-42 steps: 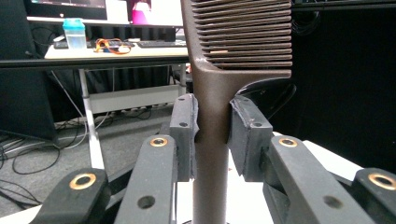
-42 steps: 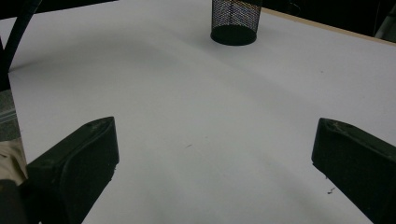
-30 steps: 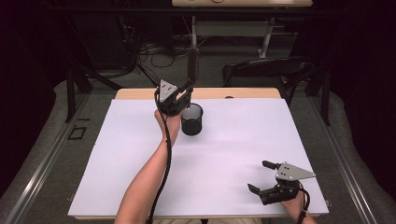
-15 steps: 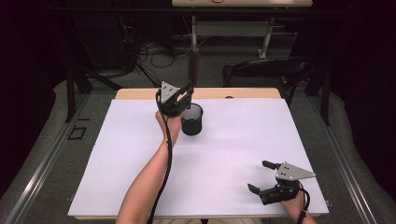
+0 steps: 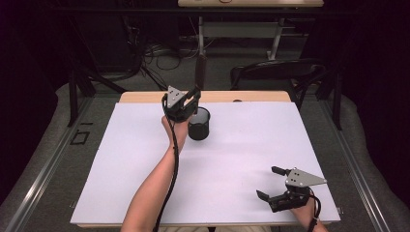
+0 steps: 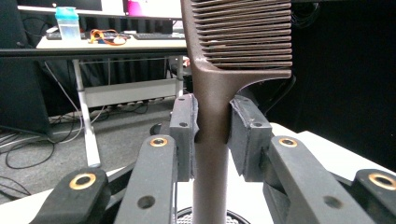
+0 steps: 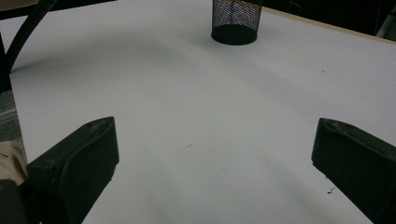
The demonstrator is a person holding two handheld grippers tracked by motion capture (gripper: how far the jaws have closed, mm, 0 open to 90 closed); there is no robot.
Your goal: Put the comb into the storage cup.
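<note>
The brown comb point(image 6: 219, 93) stands upright between the fingers point(image 6: 183, 135) of the left gripper point(image 5: 186, 104), which are closed on its handle from both sides, with the teeth at the top. The lower end of the handle goes down toward the black mesh cup point(image 5: 199, 123), which stands on the white tabletop point(image 5: 251, 145) near its far edge; in the left gripper view the cup rim shows right under the handle. Compared with the earlier frames, the comb and the left gripper are in almost the same place above the cup, and the grip looks the same. The right gripper point(image 5: 275, 186) lies low over the near right corner of the tabletop, well apart from the cup, and it is where it was before; its fingers point(image 7: 79, 161) are wide open and hold nothing. No brand, label or writing can be read on the comb, the cup or the grippers.
</note>
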